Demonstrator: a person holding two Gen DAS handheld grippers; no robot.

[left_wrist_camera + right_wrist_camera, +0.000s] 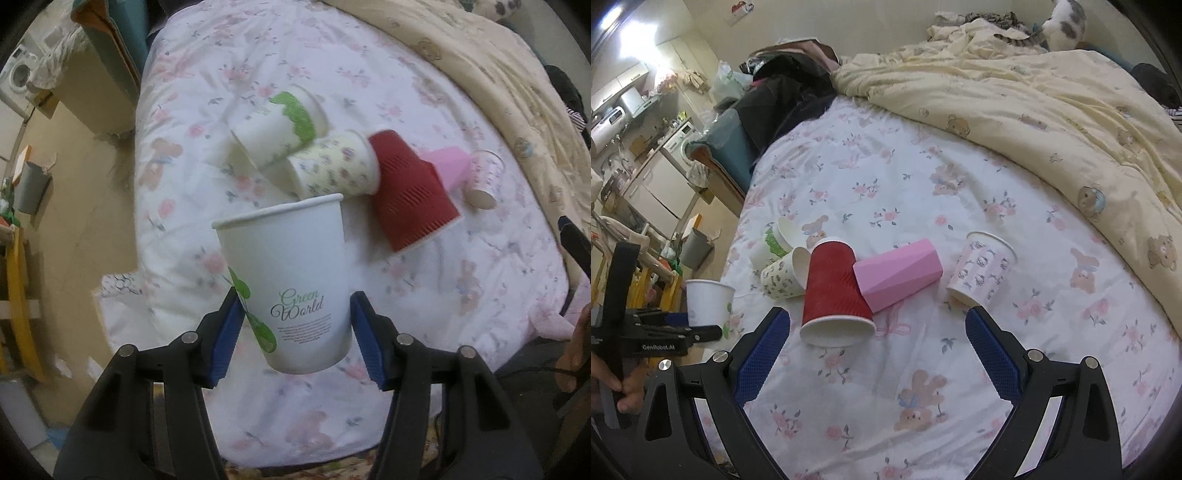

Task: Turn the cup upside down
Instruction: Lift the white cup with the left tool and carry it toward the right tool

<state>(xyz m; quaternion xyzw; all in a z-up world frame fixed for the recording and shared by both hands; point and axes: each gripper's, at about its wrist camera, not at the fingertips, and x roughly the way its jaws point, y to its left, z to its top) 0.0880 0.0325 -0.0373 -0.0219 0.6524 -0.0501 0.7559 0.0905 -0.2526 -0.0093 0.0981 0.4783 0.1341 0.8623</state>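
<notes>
The white "Green World" cup (291,291) sits mouth-up and slightly tilted between the blue pads of the left gripper (295,332), lifted clear of the floral bed sheet (424,295). One pad touches its lower wall, but the other appears to stand just off it, so I cannot tell whether the grasp is firm. The right gripper (879,354) is spread wide and holds nothing, hovering near the upturned red cup (833,295). Beyond lie a green-rimmed cup (280,125), a floral cup (332,166), a pink box (897,273) and a small patterned cup (982,273). The thin paper wall could crumple or slip during the turn, and the soft bedding may tip the inverted cup.
</notes>
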